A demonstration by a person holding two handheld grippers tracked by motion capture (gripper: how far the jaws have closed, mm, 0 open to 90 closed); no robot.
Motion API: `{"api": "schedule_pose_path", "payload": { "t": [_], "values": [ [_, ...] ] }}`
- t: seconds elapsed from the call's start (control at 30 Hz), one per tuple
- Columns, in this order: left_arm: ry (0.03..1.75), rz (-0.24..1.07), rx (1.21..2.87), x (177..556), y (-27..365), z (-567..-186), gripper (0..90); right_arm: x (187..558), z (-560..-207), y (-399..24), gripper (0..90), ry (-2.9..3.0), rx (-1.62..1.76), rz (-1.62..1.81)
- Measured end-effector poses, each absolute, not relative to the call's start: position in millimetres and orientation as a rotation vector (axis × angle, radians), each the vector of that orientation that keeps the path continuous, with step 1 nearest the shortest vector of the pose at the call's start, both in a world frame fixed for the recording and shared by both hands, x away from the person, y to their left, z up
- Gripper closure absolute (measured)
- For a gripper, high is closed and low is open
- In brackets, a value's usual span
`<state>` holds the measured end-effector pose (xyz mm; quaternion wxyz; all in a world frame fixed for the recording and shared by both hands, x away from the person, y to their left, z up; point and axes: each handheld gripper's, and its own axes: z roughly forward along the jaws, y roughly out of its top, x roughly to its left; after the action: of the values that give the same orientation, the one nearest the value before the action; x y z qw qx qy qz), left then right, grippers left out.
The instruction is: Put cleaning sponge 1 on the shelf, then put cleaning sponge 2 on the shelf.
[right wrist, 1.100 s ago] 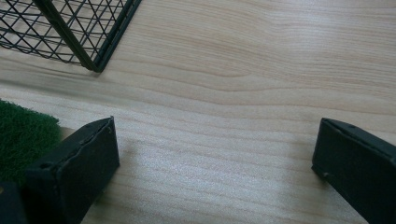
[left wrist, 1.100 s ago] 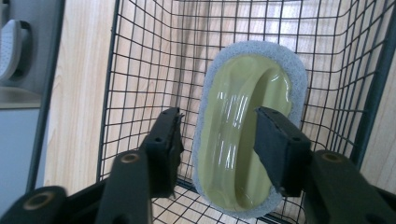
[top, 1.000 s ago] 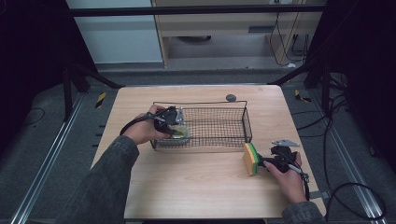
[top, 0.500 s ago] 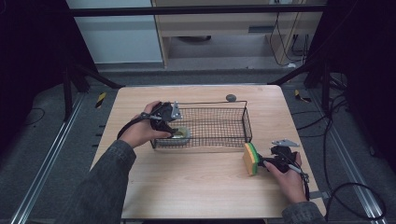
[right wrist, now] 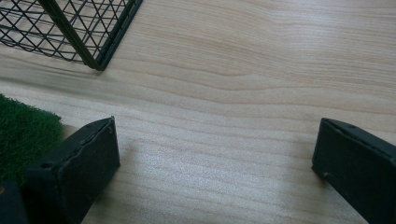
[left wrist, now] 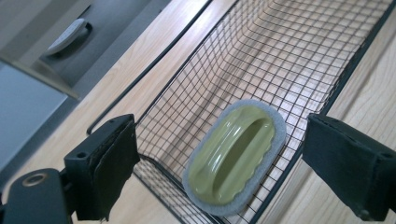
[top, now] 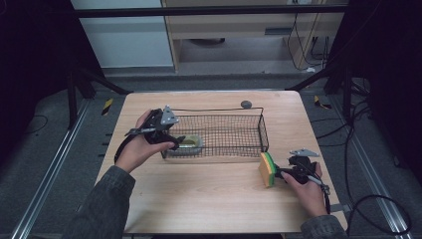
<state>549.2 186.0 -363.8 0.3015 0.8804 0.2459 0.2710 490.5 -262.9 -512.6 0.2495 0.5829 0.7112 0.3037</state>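
Green scrubber: an oval green scrubber [left wrist: 233, 156] with a grey foam rim lies flat on the floor of the wire basket [top: 259, 132], at its left end, touching the mesh.
Left gripper: the left gripper [top: 175, 140] hangs just above the left end of the basket. Its fingers [left wrist: 105, 163] have just been opening and now stand wide. The scrubber sits below and between them, but they do not touch it.
Step in hand: it looks like the scrubber has been let go in the basket, so this drop looks done. That is my guess from how it lies.
Wire basket: black mesh, sitting in the middle of the wooden tabletop [top: 199, 199]. Apart from the scrubber I see nothing else in it.
Sponge: a yellow sponge with a green scrub side [top: 267, 169] stands on its edge on the tabletop, near the right front corner of the basket.
Right gripper: the right gripper [top: 281, 173] rests low by the sponge. Its fingers [right wrist: 79, 163] are wide apart with bare wood between them. The green side sits just beside one finger.
Next move: I think the left hand should lift clear. Then the right fingers need to slide around the sponge, squeeze it, lift it over the basket wall and let go.
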Motion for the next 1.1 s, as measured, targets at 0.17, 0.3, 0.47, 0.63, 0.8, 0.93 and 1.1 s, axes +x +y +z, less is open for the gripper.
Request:
{"api": "schedule_pose_path", "payload": {
  "t": [0.17,0.3,0.47,0.63,0.8,0.93,1.1],
  "values": [
    [0.756,0.711,2.271,539,205,-375,8.9,490,-512,-264,0.8,1.974,1.568,0.842],
    [0.803,0.704,2.208,531,218,-382,8.5,490,-512,-266,1.2,1.980,1.557,0.842],
    [0.882,0.705,2.129,518,238,-395,9.0,488,-504,-267,8.6,1.985,1.516,0.767],
    [1.010,0.733,2.096,510,263,-416,9.1,472,-489,-268,12.8,1.965,1.498,0.750],
    [1.100,0.708,2.115,505,277,-442,9.0,449,-482,-269,17.4,2.013,1.507,0.733],
    [1.134,0.683,2.137,502,280,-456,8.7,441,-482,-268,19.6,2.038,1.514,0.735],
    [1.172,0.634,2.119,503,283,-470,8.4,427,-480,-261,23.6,2.084,1.504,0.762]
  ]
}}
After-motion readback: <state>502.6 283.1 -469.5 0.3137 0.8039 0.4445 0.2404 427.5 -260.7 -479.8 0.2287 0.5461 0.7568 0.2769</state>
